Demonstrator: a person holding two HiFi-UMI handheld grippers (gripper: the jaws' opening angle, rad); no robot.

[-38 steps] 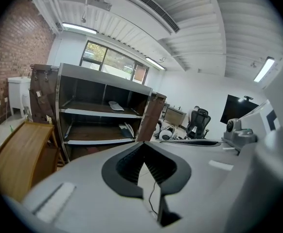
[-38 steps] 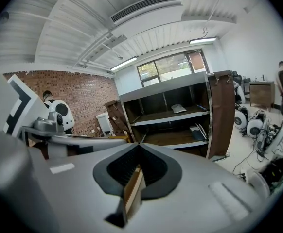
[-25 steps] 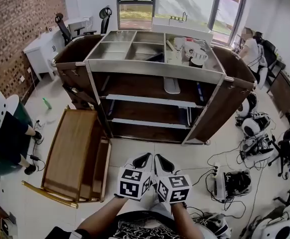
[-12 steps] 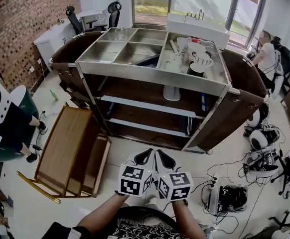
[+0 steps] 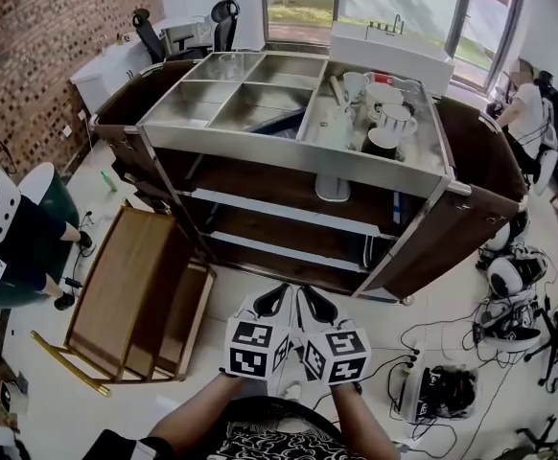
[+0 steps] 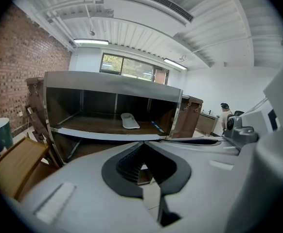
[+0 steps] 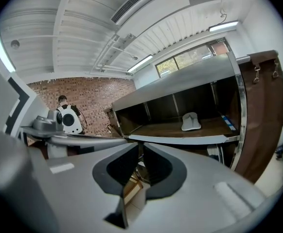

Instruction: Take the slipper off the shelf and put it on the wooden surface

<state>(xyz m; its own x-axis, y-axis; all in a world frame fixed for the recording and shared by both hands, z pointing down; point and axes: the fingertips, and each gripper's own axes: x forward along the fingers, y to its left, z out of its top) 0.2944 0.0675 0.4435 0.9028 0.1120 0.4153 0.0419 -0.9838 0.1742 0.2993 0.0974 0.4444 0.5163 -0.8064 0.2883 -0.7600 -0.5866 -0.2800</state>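
Grey-white left claw (image 5: 279,295), right claw (image 5: 308,297), square-marker cubes (image 5: 258,347), black patterned top (image 5: 269,445)

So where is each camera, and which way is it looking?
Head view: sits on the person's head, looks steeply down at the shelf and the floor; shows the arms, left gripper and right gripper.
Left gripper view: rides the left gripper, looks along its shut jaws toward the shelf.
Right gripper view: rides the right gripper, looks along its shut jaws toward the shelf.
Shared: all three see the slipper lying on the shelf.
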